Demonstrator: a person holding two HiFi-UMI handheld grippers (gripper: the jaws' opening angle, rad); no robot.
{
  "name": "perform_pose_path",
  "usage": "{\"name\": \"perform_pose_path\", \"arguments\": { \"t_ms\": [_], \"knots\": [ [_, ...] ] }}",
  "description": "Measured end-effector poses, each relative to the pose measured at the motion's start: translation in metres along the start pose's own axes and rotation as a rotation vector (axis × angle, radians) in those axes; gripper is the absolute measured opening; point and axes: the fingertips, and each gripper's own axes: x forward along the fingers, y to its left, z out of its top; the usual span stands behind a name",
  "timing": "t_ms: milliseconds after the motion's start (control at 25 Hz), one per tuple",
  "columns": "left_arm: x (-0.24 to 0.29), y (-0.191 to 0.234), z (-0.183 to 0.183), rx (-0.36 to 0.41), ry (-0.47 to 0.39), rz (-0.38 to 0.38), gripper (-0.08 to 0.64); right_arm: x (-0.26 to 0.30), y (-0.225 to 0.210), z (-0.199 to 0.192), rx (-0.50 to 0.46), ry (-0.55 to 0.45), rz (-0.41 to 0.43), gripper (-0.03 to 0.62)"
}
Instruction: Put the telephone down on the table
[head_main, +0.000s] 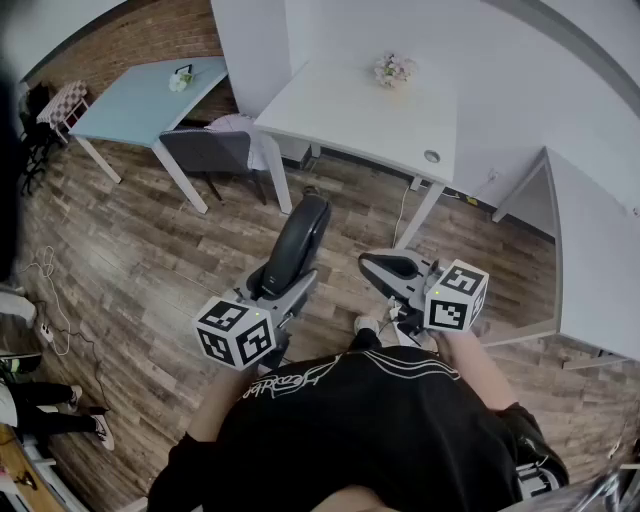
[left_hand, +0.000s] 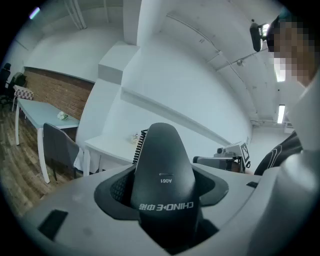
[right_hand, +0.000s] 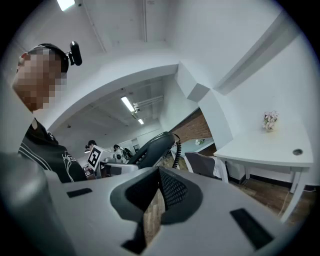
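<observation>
A black telephone handset (head_main: 298, 240) with a coiled cord (left_hand: 139, 147) is up in the air over the wooden floor, and my left gripper (head_main: 283, 288) is shut on it. In the left gripper view the handset (left_hand: 162, 175) fills the space between the jaws of the left gripper (left_hand: 162, 205), with white print on its back. My right gripper (head_main: 385, 268) hangs to its right, shut with nothing in it. In the right gripper view the jaws of the right gripper (right_hand: 159, 187) meet, and the handset (right_hand: 155, 147) shows beyond them. The white table (head_main: 350, 115) stands ahead.
A small flower pot (head_main: 393, 70) sits at the white table's far side. A grey chair (head_main: 205, 150) and a light blue table (head_main: 150, 95) stand to the left. Another white desk (head_main: 600, 260) is at the right. A person's legs (head_main: 50, 410) show at the far left.
</observation>
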Motion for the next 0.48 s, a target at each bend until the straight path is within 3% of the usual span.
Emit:
{"name": "perform_pose_path", "arguments": {
  "t_ms": [480],
  "knots": [
    [0.011, 0.014, 0.006, -0.009, -0.004, 0.03, 0.287, 0.009, -0.019, 0.006, 0.014, -0.004, 0.015, 0.038]
  ]
}}
